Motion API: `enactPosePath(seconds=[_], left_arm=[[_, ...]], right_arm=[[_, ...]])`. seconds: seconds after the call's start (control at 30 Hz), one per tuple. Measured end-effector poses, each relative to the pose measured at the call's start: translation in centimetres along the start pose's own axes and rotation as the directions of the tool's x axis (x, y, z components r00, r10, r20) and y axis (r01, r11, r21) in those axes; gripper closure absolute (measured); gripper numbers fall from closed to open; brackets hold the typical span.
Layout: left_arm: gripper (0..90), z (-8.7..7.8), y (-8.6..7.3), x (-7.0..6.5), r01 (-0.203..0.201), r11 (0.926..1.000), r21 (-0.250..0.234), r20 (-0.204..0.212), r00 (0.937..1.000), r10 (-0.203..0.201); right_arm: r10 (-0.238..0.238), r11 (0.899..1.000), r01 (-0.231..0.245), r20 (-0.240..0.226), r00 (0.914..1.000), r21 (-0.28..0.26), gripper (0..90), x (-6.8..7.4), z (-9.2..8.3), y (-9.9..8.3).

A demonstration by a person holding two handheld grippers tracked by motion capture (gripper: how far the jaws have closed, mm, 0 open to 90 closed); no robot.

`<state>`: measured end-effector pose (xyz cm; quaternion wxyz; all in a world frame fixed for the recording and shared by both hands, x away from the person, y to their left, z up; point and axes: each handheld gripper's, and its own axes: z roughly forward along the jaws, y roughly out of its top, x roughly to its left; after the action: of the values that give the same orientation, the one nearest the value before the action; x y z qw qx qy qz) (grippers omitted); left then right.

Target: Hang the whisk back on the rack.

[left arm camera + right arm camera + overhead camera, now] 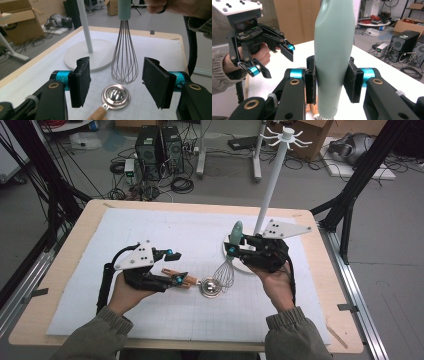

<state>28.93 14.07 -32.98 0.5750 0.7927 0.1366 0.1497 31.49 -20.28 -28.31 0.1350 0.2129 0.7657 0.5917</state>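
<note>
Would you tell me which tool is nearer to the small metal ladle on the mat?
Left. The left tool stands open with the ladle lying just beyond its pads; the right tool grips the whisk, farther off.

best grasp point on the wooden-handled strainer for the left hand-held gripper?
Likely the wooden handle of the strainer, taken from above across its width. It lies flat, slim and straight, pointing toward the left hand-held gripper; the round bowl sits close under the whisk.

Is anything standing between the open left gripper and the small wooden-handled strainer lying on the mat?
Nothing visible does. The left gripper is open, with the strainer lying on the mat just beyond its jaws. The whisk, held by the right gripper, hangs behind the strainer, not in front of it.
</note>
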Motion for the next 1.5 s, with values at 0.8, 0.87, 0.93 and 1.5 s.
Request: enactPosePath(seconds=[0.8, 0.87, 0.93, 1.5], left_arm=[[27.8, -5.3, -4.6, 0.4, 0.087, 0.9951, 0.046, -0.089, 0.9926, -0.082], [27.3, -5.6, -5.1, 0.5, 0.095, 0.9945, 0.044, -0.095, 0.9914, -0.091], [27.2, -5.9, -5.6, 0.5, 0.103, 0.9938, 0.042, -0.099, 0.9902, -0.099], [22.7, -7.2, -7.2, 1.2, 0.139, 0.9895, 0.04, -0.142, 0.981, -0.132]], right_arm=[[0.024, 0.999, -0.026, 0.073, 0.9971, 0.028, 67.0, -4.1, -2.2, 3.5], [0.024, 0.999, -0.026, 0.076, 0.9968, 0.024, 67.0, -4.4, -2.3, 3.9], [0.027, 0.999, -0.028, 0.077, 0.9967, 0.02, 67.0, -4.7, -2.4, 4.2], [0.048, 0.999, -0.049, 0.174, 0.9836, 0.004, 67.0, -7.0, -2.5, 10.0]])
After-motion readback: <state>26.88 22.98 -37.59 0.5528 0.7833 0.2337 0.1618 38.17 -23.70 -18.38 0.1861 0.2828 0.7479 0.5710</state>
